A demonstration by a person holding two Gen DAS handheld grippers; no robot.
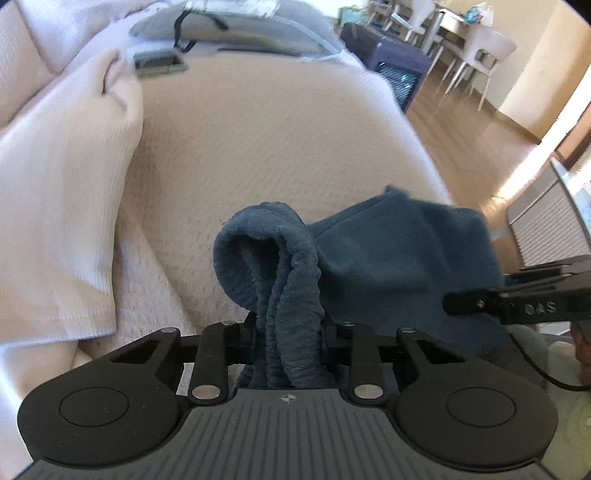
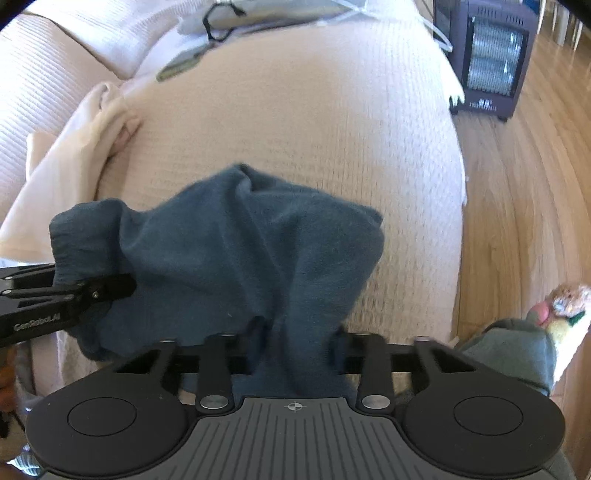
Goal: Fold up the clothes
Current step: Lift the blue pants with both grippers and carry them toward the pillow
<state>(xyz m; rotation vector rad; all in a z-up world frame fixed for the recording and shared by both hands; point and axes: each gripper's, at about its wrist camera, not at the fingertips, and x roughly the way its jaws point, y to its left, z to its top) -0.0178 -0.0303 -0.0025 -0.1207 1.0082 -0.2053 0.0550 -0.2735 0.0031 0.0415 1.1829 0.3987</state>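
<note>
A dark blue garment (image 1: 388,258) with a ribbed elastic hem hangs between my two grippers above a cream sofa seat (image 1: 277,147). My left gripper (image 1: 290,325) is shut on the bunched ribbed hem (image 1: 291,295). My right gripper (image 2: 297,332) is shut on another part of the blue garment (image 2: 229,251). The right gripper also shows at the right edge of the left wrist view (image 1: 517,302). The left gripper shows at the left edge of the right wrist view (image 2: 66,299). The fingertips are hidden in the cloth.
A white folded cloth (image 1: 62,221) lies on the left of the seat. Grey items (image 1: 236,26) lie at the far end. An electric heater (image 2: 491,62) stands on the wooden floor (image 2: 517,221) to the right. Chairs and a table (image 1: 461,33) stand further back.
</note>
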